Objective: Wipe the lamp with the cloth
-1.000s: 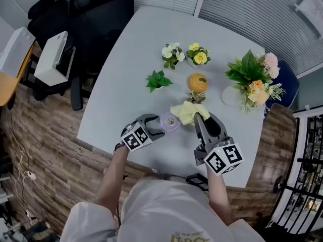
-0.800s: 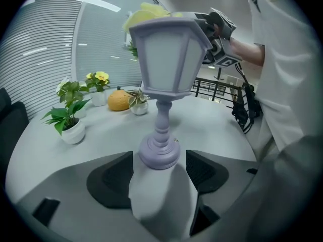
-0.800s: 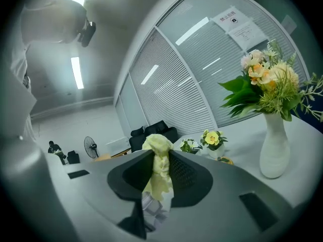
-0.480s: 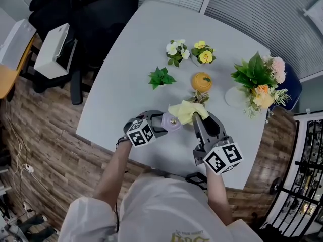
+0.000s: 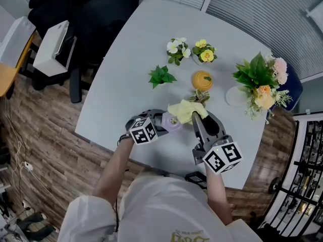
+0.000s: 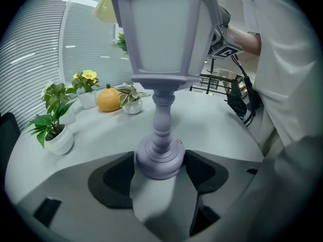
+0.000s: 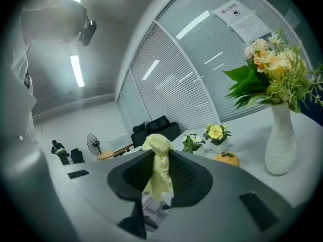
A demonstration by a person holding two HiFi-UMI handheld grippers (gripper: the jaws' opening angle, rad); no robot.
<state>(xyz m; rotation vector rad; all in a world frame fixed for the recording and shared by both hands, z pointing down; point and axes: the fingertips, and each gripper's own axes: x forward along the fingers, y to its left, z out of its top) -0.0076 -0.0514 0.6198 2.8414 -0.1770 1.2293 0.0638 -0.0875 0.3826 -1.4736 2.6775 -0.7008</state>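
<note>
The lavender lantern-style lamp (image 6: 161,59) stands upright on the grey table, its round base (image 6: 159,160) pinched between the jaws of my left gripper (image 6: 159,169). From the head view the lamp's top (image 5: 172,120) shows just right of the left gripper (image 5: 154,125). My right gripper (image 7: 160,178) is shut on the yellow cloth (image 7: 159,168), which bunches up between its pads. In the head view the cloth (image 5: 185,111) drapes over the lamp's right side, ahead of the right gripper (image 5: 198,119).
Small potted plants (image 5: 160,77) (image 5: 176,49) (image 5: 205,52), an orange pumpkin ornament (image 5: 202,79) and a white vase of flowers (image 5: 258,82) stand behind the lamp. The table's near edge (image 5: 166,168) is close to my body. A black chair (image 5: 98,14) sits at the far left.
The left gripper has slid slightly right, closer around the lamp base. The cloth and right gripper have stayed almost in place over the lamp.
</note>
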